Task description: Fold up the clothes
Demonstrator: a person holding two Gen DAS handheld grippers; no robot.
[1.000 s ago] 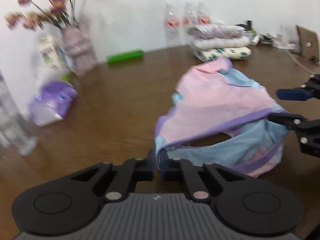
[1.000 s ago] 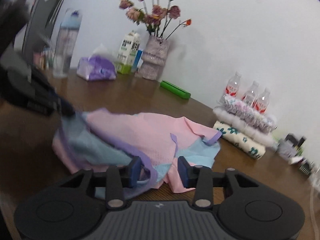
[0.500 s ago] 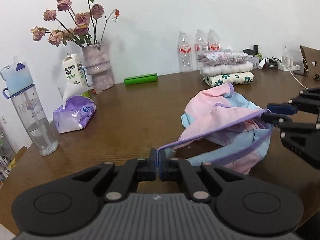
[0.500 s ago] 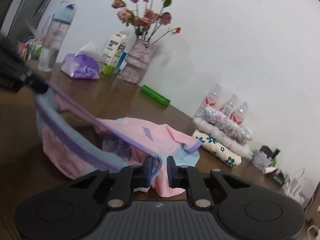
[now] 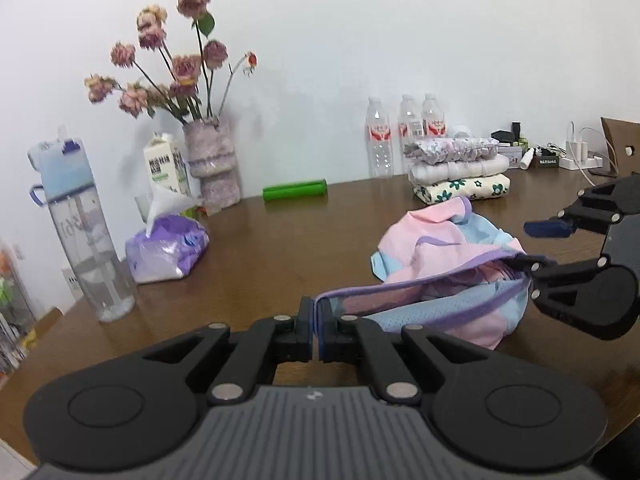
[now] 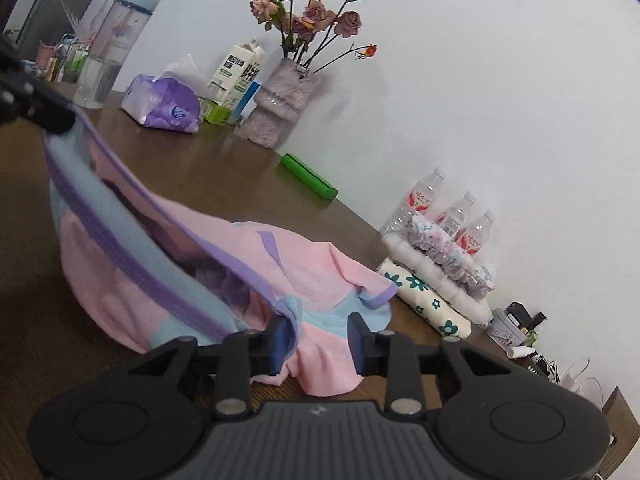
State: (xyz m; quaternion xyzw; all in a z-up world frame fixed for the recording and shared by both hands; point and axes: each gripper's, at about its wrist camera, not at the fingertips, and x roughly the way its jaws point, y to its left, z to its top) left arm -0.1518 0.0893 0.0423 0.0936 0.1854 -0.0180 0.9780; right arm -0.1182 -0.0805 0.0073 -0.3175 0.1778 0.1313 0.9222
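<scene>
- Jaws of the left gripper [image 5: 316, 330] are pressed together on the purple hem of the garment [image 5: 440, 256]; same pinch as half a second ago.
- Jaws of the right gripper [image 6: 320, 338] now stand apart. Half a second ago they were nearly together at the hem; now the cloth only drapes against the left-hand finger [image 6: 280, 340], the other finger is bare.
- Judgement: the right side has let go or is regrasping, so the stretched hem is held firmly at one end only.
- The garment, pink and pale blue mesh with purple trim, sits mid worktop [image 5: 280, 248], bulk bunched on the surface, hem lifted as a band between the two grippers.
- Since a second ago the hem has been pulled out longer and straighter.
- Far right: folded stack [image 5: 460, 176] in front of water bottles [image 5: 404, 136], apart from the garment.
- Far left: vase [image 5: 212, 172], tissue pack [image 5: 168, 248], green tube [image 5: 294, 192], all clear of the work.
- Folding itself looks not yet started; needs a fresh right-hand pinch first.
</scene>
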